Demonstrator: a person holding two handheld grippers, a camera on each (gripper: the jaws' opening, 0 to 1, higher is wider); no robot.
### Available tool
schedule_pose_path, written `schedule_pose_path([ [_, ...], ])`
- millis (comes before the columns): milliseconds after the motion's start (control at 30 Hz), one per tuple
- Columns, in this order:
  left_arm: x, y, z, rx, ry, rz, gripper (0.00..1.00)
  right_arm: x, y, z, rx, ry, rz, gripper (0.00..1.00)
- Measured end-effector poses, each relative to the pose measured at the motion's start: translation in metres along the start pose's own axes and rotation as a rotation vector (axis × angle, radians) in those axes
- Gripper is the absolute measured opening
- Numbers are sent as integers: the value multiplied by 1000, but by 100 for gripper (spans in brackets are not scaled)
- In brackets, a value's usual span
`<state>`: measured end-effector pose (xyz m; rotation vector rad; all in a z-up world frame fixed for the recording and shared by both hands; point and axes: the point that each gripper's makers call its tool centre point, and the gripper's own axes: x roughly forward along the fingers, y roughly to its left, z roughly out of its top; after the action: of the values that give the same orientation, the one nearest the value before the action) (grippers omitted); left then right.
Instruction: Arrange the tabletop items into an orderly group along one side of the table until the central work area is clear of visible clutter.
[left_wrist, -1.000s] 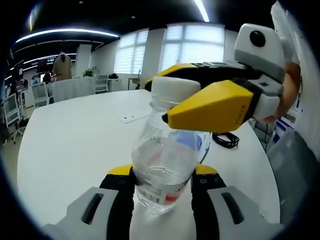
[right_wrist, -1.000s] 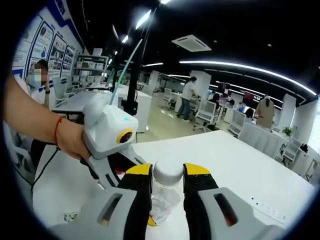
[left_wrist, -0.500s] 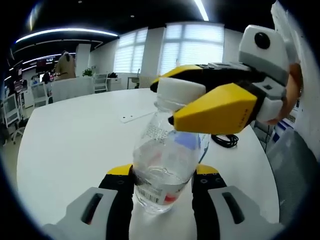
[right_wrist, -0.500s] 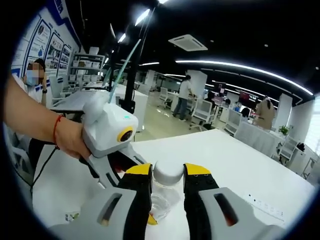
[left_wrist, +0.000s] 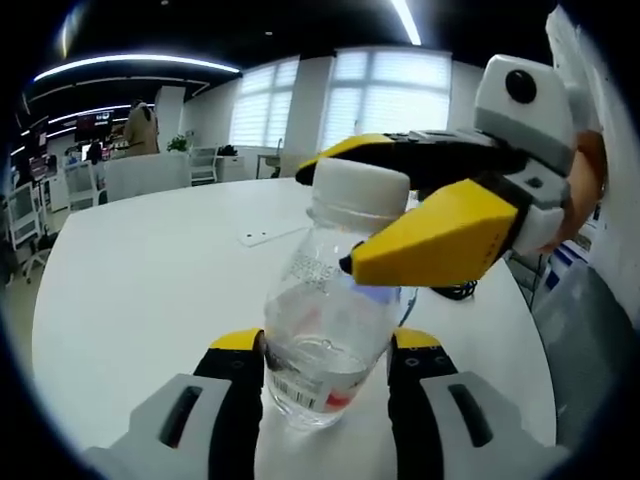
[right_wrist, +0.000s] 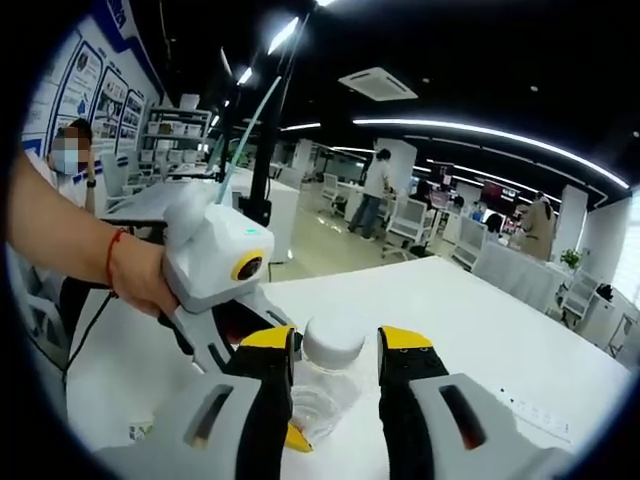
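Note:
A clear plastic water bottle (left_wrist: 330, 320) with a white cap (left_wrist: 358, 188) stands between the yellow-tipped jaws of my left gripper (left_wrist: 325, 345), which is shut on its lower body above the white table (left_wrist: 130, 290). My right gripper (left_wrist: 322, 220) comes in from the right at the bottle's top. One of its jaws is behind the cap and the other is in front and lower. In the right gripper view the cap (right_wrist: 333, 340) sits between the right gripper's (right_wrist: 335, 345) parted jaws with a small gap on each side. A hand (right_wrist: 140, 285) holds the left gripper's white body (right_wrist: 215, 255).
A black coiled cable (left_wrist: 455, 290) lies on the table's right side. A flat white strip (left_wrist: 270, 235) lies farther back, and a white power strip (right_wrist: 535, 420) is near the edge. A small packet (right_wrist: 140, 435) rests at the lower left. Office chairs and desks surround the table.
The right gripper's jaws have spread apart from the bottle cap. The left gripper keeps its hold on the bottle, which has barely moved.

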<state>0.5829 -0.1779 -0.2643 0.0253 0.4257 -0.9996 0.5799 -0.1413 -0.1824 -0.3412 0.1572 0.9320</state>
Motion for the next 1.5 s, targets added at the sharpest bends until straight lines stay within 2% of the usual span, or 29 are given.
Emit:
schedule_pose_path([
  [200,-1,0,2,-5,-5,6,54,-1,0,2,15,-3,13,45],
  [467,-6,-2,5,-17,-10,10,59,-5,-5,9,49,-16,23,49],
  [600,-10,-2,7,-35,-21,18,63,-7,-7,13,59,-25,33,55],
  [667,-12,-3,9,-40,-25,24,66,-9,-9,15,60,-27,34,55],
  [1000,-21,-10,16,-47,-34,36,69,-21,-18,26,98,-58,48,62],
  [1233,-32,-14,21,-51,-39,56,74,-31,-22,31,101,-66,60,62],
  [1333,-36,-17,23,-51,-38,61,75,-36,-25,32,145,-70,69,62],
  [1500,-46,-20,27,-51,-43,75,76,-43,-30,34,153,-68,64,63],
])
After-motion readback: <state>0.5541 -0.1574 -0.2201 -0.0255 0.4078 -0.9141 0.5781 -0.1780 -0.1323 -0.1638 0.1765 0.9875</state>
